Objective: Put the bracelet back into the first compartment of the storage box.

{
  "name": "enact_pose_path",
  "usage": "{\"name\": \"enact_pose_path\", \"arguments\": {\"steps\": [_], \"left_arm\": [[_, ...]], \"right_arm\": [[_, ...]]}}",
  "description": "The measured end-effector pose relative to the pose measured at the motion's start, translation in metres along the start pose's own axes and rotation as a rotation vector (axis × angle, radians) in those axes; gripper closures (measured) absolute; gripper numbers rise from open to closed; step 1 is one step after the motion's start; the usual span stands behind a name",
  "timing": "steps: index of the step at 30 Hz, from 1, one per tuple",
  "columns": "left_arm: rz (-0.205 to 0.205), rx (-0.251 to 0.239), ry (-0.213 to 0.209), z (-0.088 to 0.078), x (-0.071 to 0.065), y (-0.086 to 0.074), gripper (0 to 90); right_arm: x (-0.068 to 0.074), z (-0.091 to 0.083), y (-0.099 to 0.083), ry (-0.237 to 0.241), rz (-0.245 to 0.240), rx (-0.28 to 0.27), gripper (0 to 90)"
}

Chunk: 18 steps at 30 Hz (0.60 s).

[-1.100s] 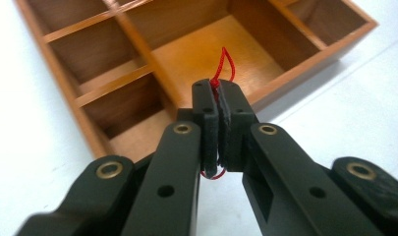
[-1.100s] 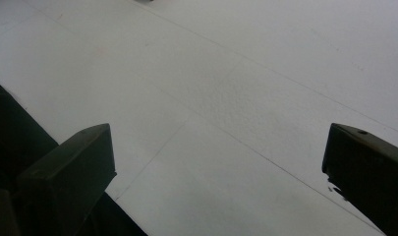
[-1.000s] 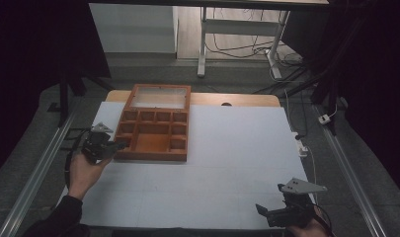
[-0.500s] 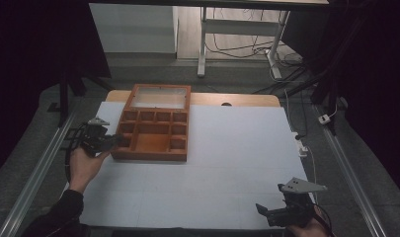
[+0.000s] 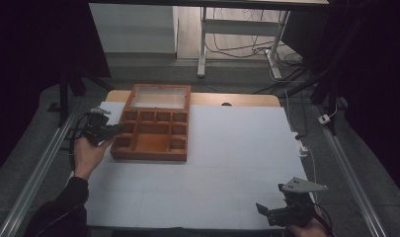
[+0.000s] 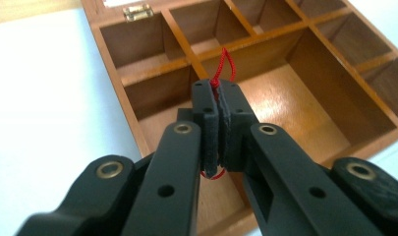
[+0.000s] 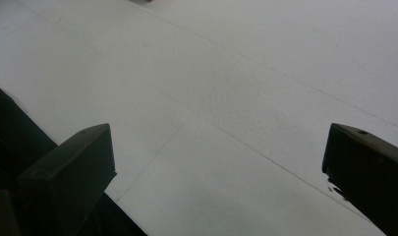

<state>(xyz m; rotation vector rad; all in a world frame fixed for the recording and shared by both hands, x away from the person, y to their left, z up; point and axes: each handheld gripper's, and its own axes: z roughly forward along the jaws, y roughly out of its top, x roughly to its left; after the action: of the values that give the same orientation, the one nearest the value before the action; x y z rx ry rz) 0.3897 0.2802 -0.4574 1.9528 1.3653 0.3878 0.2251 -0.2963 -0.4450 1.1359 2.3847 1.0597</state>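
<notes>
Left gripper [image 6: 218,101]: fingers closed tight on a thin red loop of cord [image 6: 225,64]. The loop's top pokes out above the tips, and a bit of red shows below the pads. It hangs over the left side of the brown wooden compartmented box [image 5: 153,133], near a divider between cells.

Handling, as judged: the cord is very light, limp and thin; it will flop and follow the fingers. It could slip if the pinch eases. Best held right where it is now, across the doubled strand, close to the tips.

Box: shallow tray with a row of small cells [image 6: 137,42], one large middle cell [image 6: 280,101], smaller ones at the sides. All visible cells look empty. Its glazed lid [image 5: 159,97] lies open behind, brass hinge [image 6: 137,12] visible at the back wall.

Right gripper [image 7: 216,162]: fingers spread wide, holding nothing, over the bare white worktop [image 5: 237,163], well apart from the box.
</notes>
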Motion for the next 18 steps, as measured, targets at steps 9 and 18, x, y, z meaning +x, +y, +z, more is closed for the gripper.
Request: {"name": "enact_pose_path", "arguments": {"steps": [9, 18], "left_arm": [[0.012, -0.012, 0.015, 0.010, 0.005, 0.016, 86.1], [0.006, -0.020, 0.023, 0.022, 0.013, 0.030, 86.1]], "right_arm": [[0.000, 0.001, 0.000, 0.001, 0.004, 0.002, 0.0], [-0.001, 0.000, 0.000, 0.005, 0.006, 0.001, 0.0]]}}
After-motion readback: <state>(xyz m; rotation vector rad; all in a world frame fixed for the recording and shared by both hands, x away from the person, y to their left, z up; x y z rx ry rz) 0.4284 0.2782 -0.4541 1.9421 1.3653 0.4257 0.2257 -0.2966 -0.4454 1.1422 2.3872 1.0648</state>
